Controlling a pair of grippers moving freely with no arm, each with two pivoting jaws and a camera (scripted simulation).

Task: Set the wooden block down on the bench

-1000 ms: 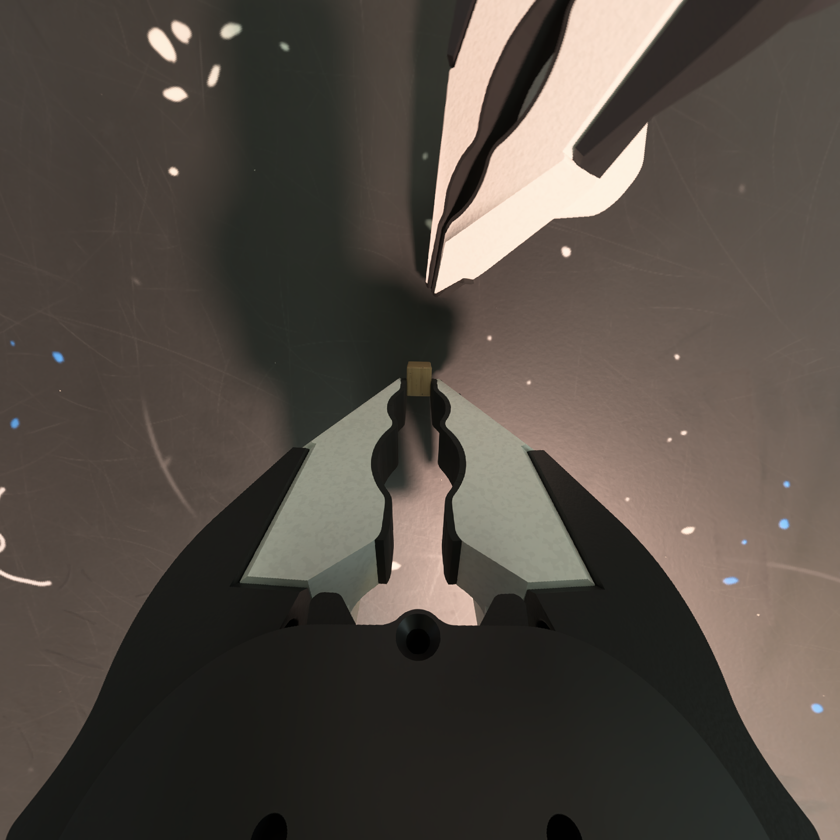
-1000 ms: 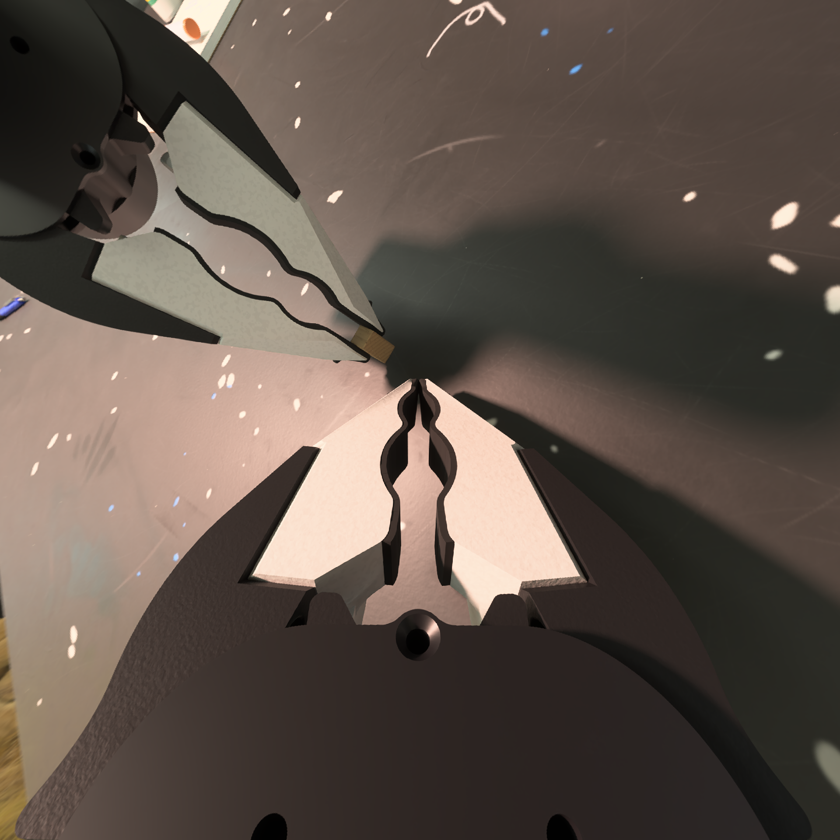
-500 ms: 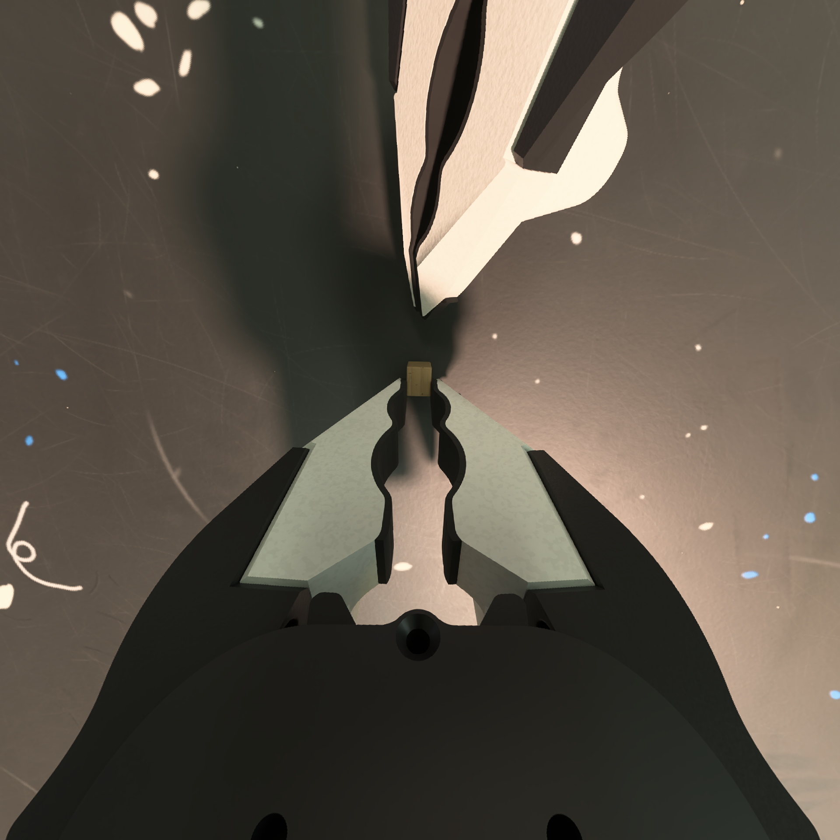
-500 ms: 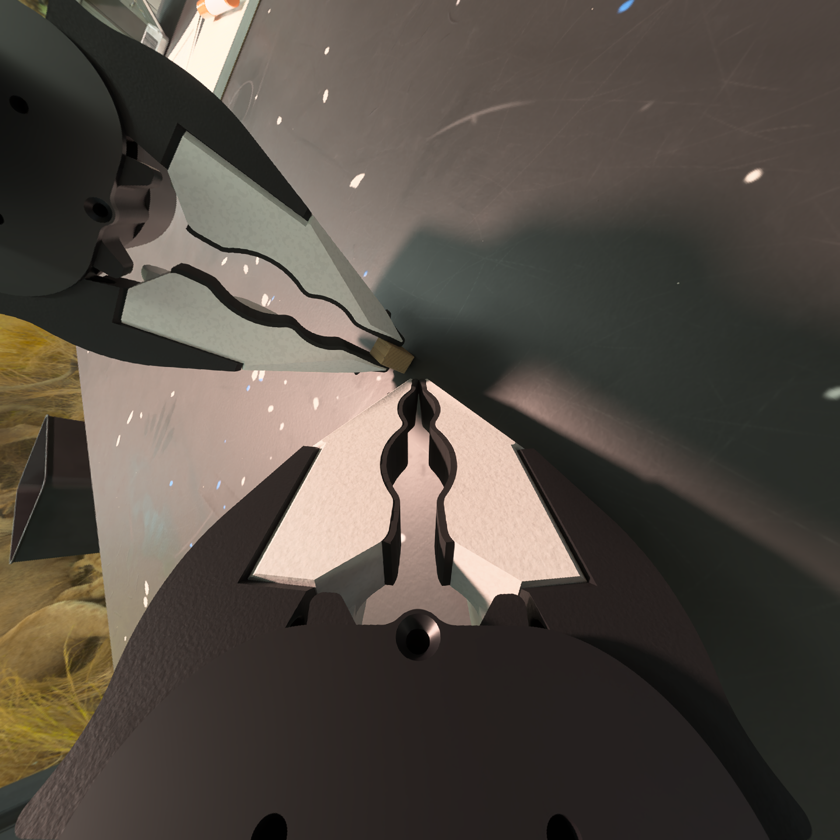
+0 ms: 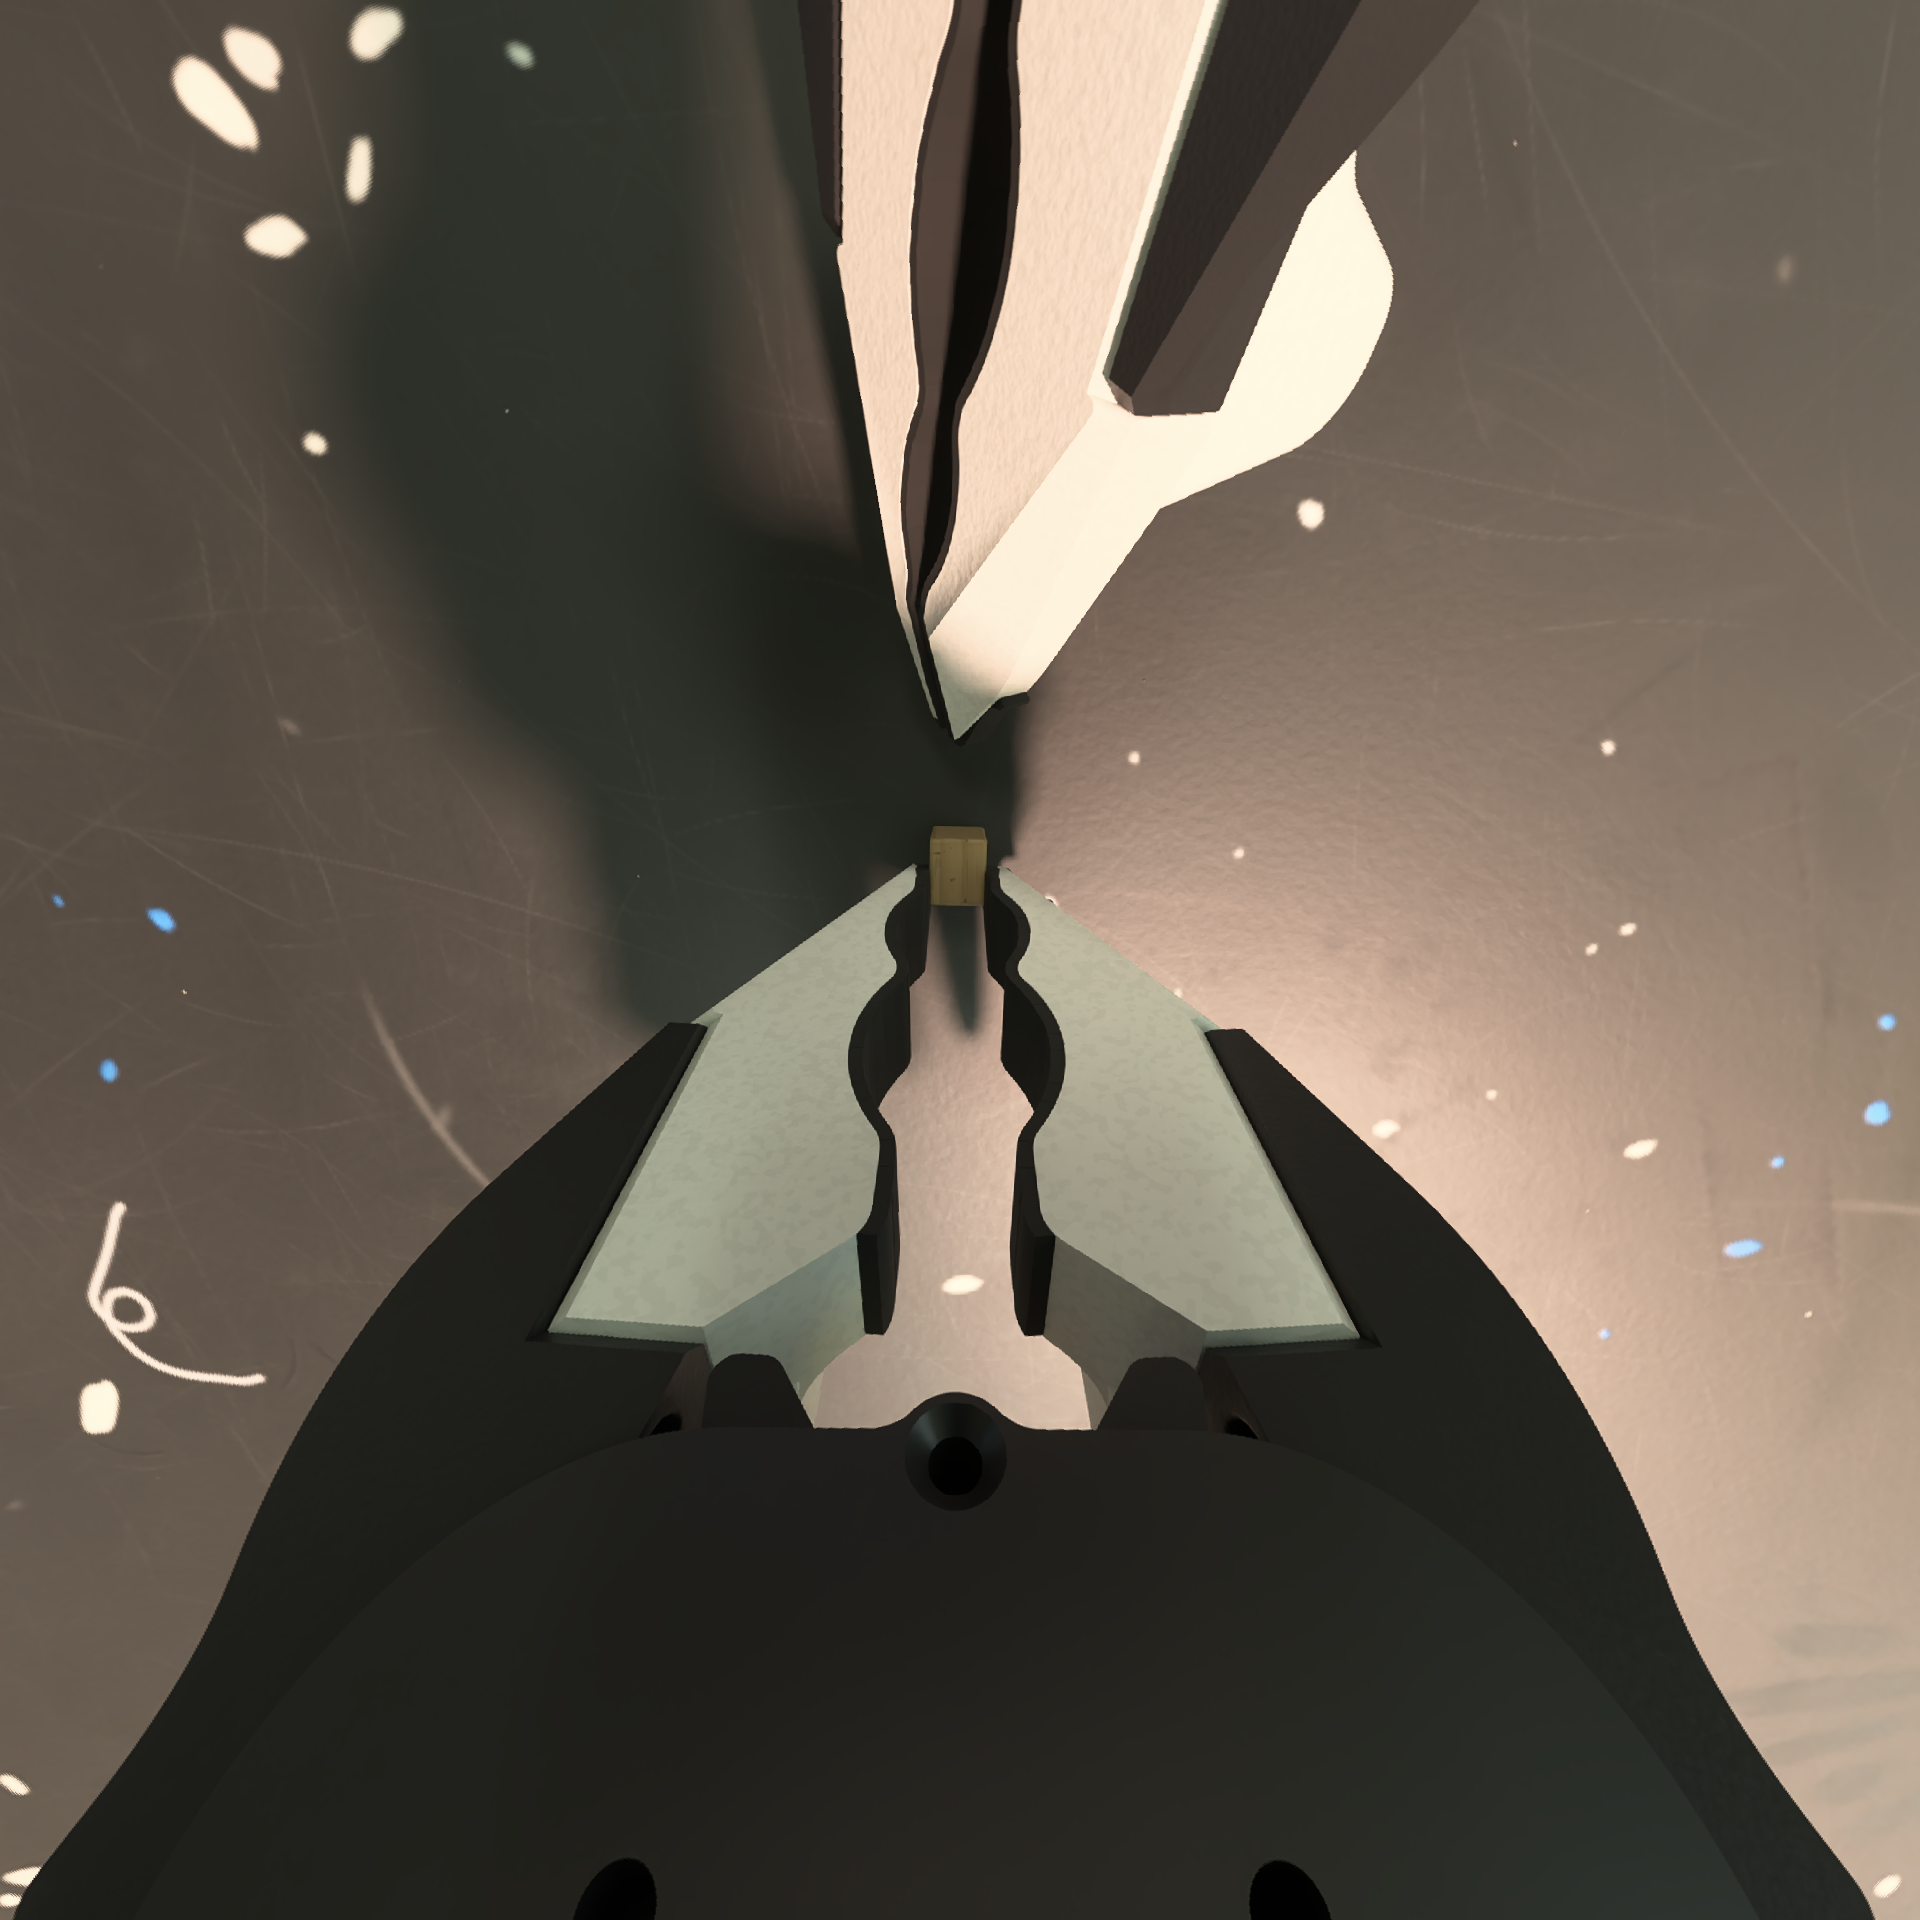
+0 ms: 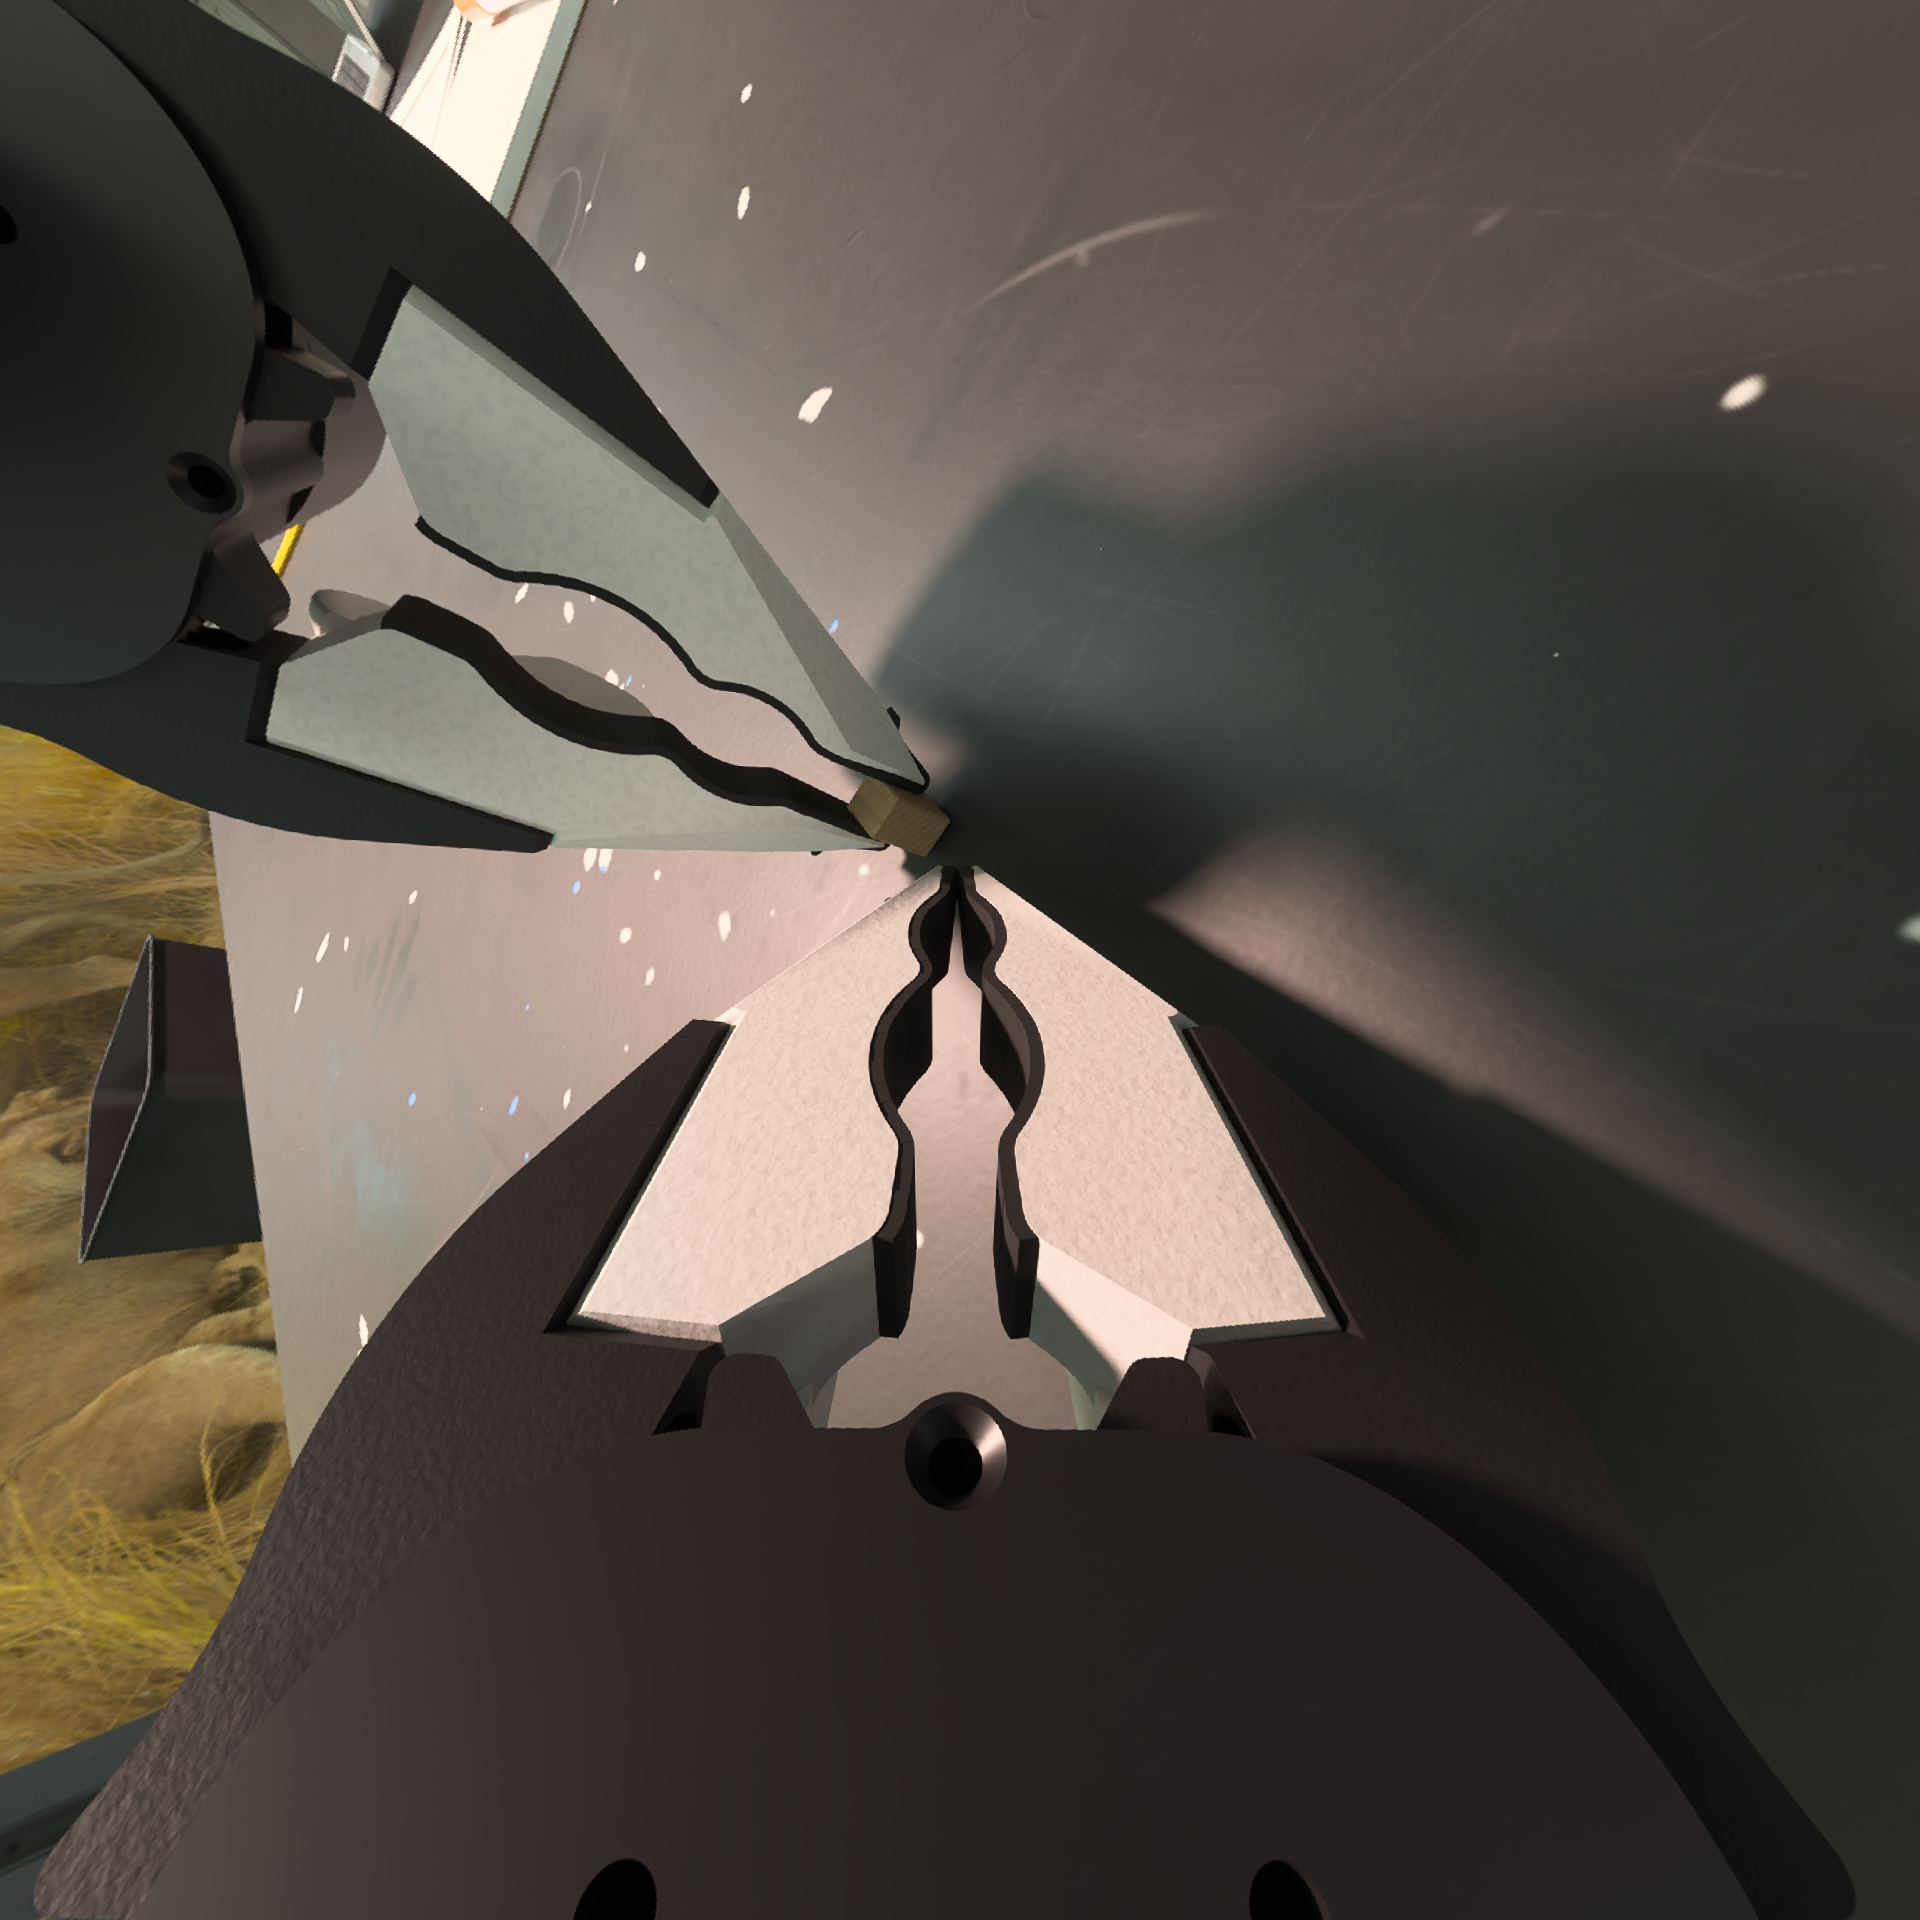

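A small tan wooden block [image 5: 957,865] is pinched between the tips of my left gripper [image 5: 957,883], close above the dark scratched bench [image 5: 1455,831]. In the right wrist view the same block [image 6: 898,814] sticks out of the left gripper's tips [image 6: 883,805], almost at the bench surface [image 6: 1351,416]. My right gripper [image 6: 954,881] is shut and empty, its tips just below and right of the block. In the left wrist view the right gripper [image 5: 951,717] hangs down from the top, its tips a short way beyond the block.
The bench carries white and blue paint specks [image 5: 218,99] and a white scribble [image 5: 135,1320]. In the right wrist view the bench's left edge [image 6: 234,1039] drops to dry grass [image 6: 94,1455], with a dark bracket [image 6: 156,1101] sticking out there.
Both grippers have shifted over the bench. The right gripper has swung more upright in the left wrist view, tips still near the block. The bench edge and grass came into the right wrist view.
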